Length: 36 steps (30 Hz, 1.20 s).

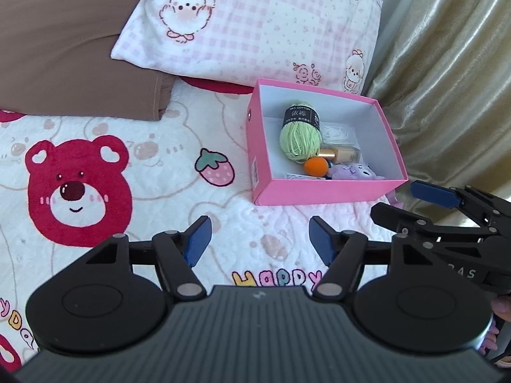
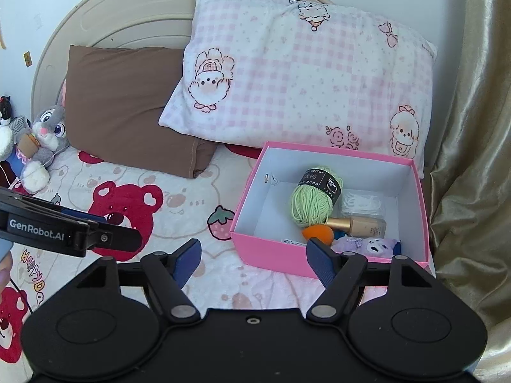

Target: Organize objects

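Observation:
An open pink box (image 1: 319,191) (image 2: 271,252) sits on the bed near the right side. Inside lie a green yarn ball (image 1: 298,137) (image 2: 311,206), a gold-capped bottle (image 1: 341,154) (image 2: 357,225), an orange ball (image 1: 315,166) (image 2: 317,232), a purple plush (image 1: 351,172) (image 2: 370,244) and a clear packet (image 2: 361,206). My left gripper (image 1: 260,239) hovers in front of the box's left corner, open and empty. My right gripper (image 2: 254,258) is open and empty just before the box's front wall. In the left wrist view it shows at the right edge.
A pink checked pillow (image 2: 303,70) and a brown pillow (image 2: 127,95) lie behind the box against a beige headboard (image 2: 127,9). A gold curtain (image 2: 472,159) hangs close on the right. A grey rabbit plush (image 2: 48,127) sits far left. The bear-print bedspread (image 1: 76,191) stretches leftward.

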### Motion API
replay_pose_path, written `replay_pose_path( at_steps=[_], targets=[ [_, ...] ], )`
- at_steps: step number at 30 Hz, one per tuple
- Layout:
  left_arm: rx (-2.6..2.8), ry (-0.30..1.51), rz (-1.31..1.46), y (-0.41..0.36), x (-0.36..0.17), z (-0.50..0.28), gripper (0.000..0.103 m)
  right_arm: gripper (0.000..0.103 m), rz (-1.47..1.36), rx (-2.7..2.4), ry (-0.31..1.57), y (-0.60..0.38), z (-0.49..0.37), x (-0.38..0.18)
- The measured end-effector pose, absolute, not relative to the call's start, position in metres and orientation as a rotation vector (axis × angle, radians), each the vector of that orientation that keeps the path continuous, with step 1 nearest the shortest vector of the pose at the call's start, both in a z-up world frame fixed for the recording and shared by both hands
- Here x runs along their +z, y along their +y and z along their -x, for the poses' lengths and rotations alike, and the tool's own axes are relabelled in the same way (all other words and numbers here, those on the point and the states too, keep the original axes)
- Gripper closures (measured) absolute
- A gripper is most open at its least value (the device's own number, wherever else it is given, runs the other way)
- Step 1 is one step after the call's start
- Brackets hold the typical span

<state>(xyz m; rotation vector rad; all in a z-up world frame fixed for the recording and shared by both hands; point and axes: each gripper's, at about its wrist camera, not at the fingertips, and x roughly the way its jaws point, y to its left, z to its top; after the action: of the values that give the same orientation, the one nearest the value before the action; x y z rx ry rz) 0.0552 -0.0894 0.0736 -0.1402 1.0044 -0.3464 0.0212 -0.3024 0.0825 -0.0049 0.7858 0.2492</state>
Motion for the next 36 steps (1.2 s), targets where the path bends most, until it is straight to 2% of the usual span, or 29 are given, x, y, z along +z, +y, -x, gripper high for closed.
replay_pose_path(
  at_steps=[10, 13, 15, 18, 26, 36],
  targets=[
    [-0.272, 1.015, 0.147, -0.062, 0.061, -0.045, 0.020, 0.017, 0.013, 0.220, 0.808, -0.292, -0.014, 0.077],
    [-0.255, 1.014, 0.141, -0.057, 0.056, -0.044, 0.016, 0.012, 0.026, 0.199, 0.813, -0.289, -0.014, 0.075],
    [-0.246, 1.018, 0.151, -0.054, 0.051, -0.044, 0.006, 0.009, 0.032, 0.178, 0.826, -0.287, -0.015, 0.074],
    [-0.230, 1.005, 0.133, -0.054, 0.045, -0.042, 0.001, 0.008, 0.034, 0.149, 0.861, -0.285, -0.017, 0.070],
    [-0.239, 1.099, 0.090, -0.059, 0.028, -0.050, 0.000, 0.008, 0.028, 0.142, 0.899, -0.282, -0.019, 0.065],
    [-0.150, 1.120, 0.082, -0.055, 0.023, -0.052, 0.000, 0.008, 0.020, 0.144, 0.926, -0.283, -0.021, 0.061]
  ],
)
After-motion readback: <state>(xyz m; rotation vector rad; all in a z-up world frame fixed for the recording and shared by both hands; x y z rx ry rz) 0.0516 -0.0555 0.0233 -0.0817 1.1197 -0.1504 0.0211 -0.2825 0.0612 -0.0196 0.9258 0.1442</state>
